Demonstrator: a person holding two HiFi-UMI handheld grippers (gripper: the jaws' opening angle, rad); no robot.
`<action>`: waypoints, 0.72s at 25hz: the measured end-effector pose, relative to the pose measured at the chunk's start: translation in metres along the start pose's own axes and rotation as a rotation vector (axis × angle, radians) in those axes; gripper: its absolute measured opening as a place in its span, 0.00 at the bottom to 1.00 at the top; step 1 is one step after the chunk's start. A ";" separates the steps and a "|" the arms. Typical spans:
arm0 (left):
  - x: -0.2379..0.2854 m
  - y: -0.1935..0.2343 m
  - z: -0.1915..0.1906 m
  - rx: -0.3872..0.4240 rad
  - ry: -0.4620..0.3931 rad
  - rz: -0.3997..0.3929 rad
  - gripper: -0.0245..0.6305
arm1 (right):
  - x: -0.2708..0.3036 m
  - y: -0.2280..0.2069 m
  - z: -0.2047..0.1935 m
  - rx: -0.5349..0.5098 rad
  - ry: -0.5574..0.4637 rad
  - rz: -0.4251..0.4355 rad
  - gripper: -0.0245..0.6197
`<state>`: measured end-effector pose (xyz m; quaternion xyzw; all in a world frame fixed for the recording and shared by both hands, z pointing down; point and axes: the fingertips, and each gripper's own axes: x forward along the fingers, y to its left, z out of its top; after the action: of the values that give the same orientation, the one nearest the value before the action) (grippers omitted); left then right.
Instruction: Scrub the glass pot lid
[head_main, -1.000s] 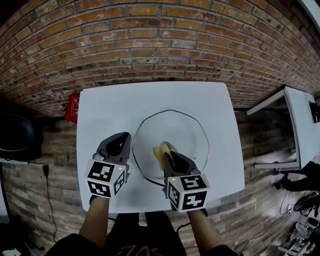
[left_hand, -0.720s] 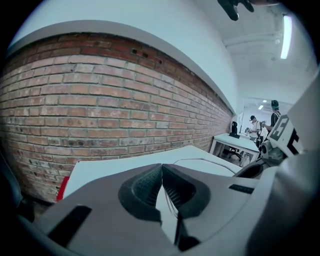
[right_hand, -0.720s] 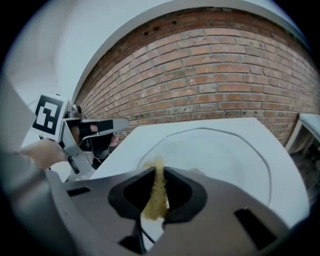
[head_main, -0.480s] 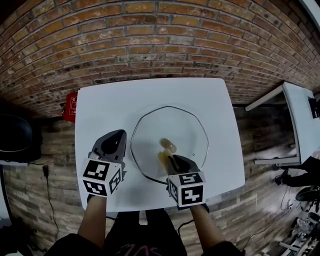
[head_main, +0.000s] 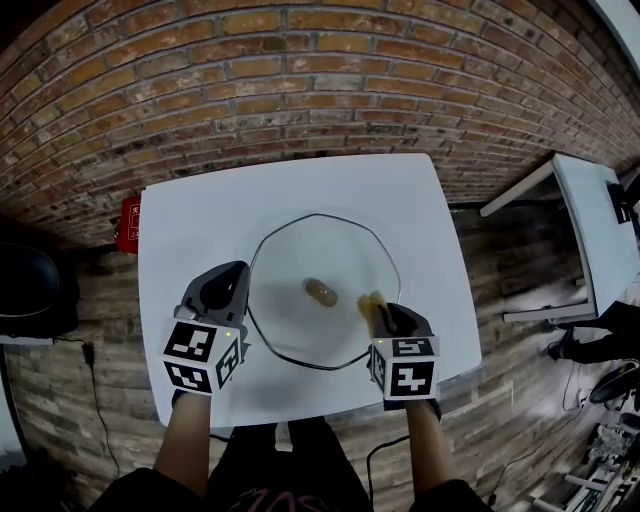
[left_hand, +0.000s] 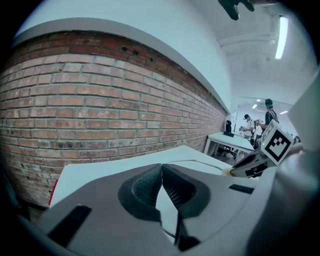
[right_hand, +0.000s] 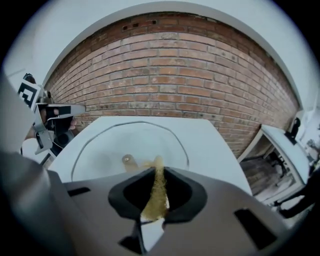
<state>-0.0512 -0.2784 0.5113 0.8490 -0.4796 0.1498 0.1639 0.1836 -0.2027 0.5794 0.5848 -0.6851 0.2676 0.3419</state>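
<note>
- Over the lid (head_main: 300, 250), head view: it lies flat at the middle of the white table (head_main: 200, 200), knob (head_main: 320, 292) up. The right gripper (head_main: 383, 312) sits at the lid's right edge, clamped on a yellow pad (head_main: 370, 303). The left gripper (head_main: 238, 272) sits at the lid's left rim.
- Doing the scrub well likely means keeping the pad flat on the glass, sweeping round the knob, and pressing lightly so the lid does not skate.
- Left gripper view: the jaws are pressed together with nothing seen between them, tips over the lid's left rim. Whether they touch the glass cannot be told. The gripper looks placed to steady the lid.
- Right gripper view: the jaws are closed on the pad, whose tip points across the lid toward the knob.
- Around: a brick wall (head_main: 300, 80) stands beyond the lid, a red thing (head_main: 128, 222) sits off the lid's left, and a second table (head_main: 590, 220) stands well to the lid's right. People (left_hand: 267, 112) show far beyond the lid. Nothing else lies on the glass, so only the knob stands in the pad's sweep.
</note>
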 end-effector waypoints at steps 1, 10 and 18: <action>0.000 -0.001 0.000 0.001 0.000 0.000 0.05 | -0.002 -0.007 0.001 -0.001 -0.003 -0.017 0.13; -0.012 0.001 0.010 0.004 -0.025 0.016 0.05 | -0.023 -0.003 0.036 0.046 -0.183 0.028 0.13; -0.041 0.004 0.058 0.031 -0.113 0.049 0.05 | -0.074 0.020 0.118 0.009 -0.446 0.051 0.13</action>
<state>-0.0693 -0.2736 0.4432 0.8464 -0.5065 0.1127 0.1197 0.1519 -0.2441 0.4492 0.6134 -0.7573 0.1431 0.1724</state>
